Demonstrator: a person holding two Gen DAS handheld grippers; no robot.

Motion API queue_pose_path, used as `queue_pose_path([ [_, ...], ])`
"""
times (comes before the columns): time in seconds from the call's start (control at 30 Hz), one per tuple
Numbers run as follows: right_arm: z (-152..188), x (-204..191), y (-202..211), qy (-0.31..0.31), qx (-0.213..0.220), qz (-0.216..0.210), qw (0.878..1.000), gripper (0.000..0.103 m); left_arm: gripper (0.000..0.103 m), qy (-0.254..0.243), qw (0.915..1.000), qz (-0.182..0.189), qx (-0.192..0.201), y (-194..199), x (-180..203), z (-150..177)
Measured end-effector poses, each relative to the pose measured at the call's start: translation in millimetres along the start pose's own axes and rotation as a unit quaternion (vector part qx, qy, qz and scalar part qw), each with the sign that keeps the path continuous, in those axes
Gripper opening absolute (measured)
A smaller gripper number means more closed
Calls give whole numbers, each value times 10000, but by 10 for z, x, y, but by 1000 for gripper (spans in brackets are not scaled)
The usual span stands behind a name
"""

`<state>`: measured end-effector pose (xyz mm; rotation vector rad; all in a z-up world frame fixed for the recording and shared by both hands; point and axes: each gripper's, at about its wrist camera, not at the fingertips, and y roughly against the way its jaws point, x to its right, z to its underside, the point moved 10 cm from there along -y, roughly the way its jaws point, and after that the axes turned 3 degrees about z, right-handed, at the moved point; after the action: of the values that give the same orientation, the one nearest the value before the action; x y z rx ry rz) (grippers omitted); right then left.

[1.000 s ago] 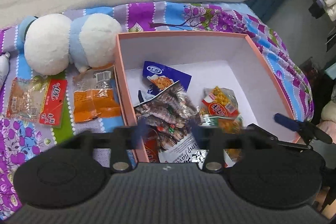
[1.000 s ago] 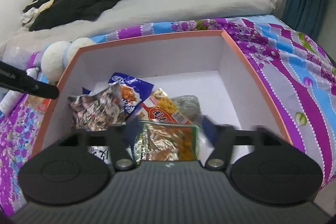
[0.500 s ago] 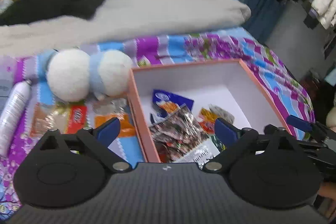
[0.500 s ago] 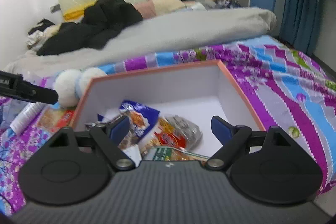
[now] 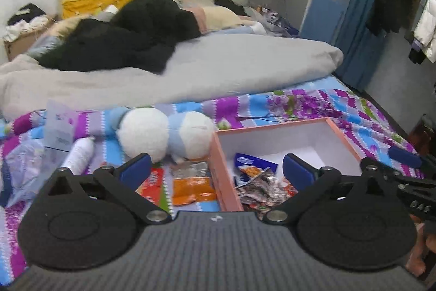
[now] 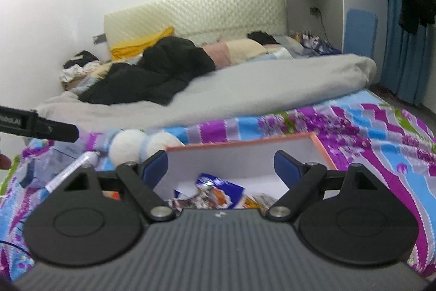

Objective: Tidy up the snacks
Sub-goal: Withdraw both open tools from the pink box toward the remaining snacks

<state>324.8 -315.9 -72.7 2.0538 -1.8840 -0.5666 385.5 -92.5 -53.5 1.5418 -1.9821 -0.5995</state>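
Left wrist view: the left gripper [image 5: 216, 167] fills the lower frame with its ribbed grey body and two round black discs; its blue-padded fingers [image 5: 136, 167] stand wide apart with nothing between them. Between them, low in the centre, lies a flat orange packet [image 5: 193, 187] of crinkly plastic on the bedspread [image 5: 299, 100], a smooth cloth printed with purple, blue and white zigzags and flowers. Just left of it a red packet [image 5: 151, 183] shows partly behind the finger. To the right of centre sits a square box [image 5: 215, 152] with a salmon rim and plain white inner walls; inside it are a glossy blue packet [image 5: 249, 162] and a shiny, crumpled foil packet [image 5: 259, 187]. A fuzzy plush toy [image 5: 166, 134] of two white balls and pale blue parts rests just beside the box's left wall, and a white cylindrical bottle [image 5: 79, 156] lies at the left. A puffy grey quilt [image 5: 218, 67] crosses the middle, with a black coat [image 5: 130, 37] heaped on it. The right gripper's blue tip pokes in at the right edge.

From the right wrist view, the right gripper [image 6: 220, 167] is likewise spread and grasps nothing, poised over the near edge of the box, where the packets lie on the white floor.
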Motion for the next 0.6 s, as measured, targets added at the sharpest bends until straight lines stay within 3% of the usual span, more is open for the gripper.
queue_pose_path([
  [0.27, 59, -368, 169, 102, 219, -267, 9994, 86, 103, 133, 9992, -341, 155, 298, -394, 272],
  [0.6, 430, -696, 262, 165, 204, -345, 9991, 86, 103, 339, 9980, -512, 159, 480, -705, 769],
])
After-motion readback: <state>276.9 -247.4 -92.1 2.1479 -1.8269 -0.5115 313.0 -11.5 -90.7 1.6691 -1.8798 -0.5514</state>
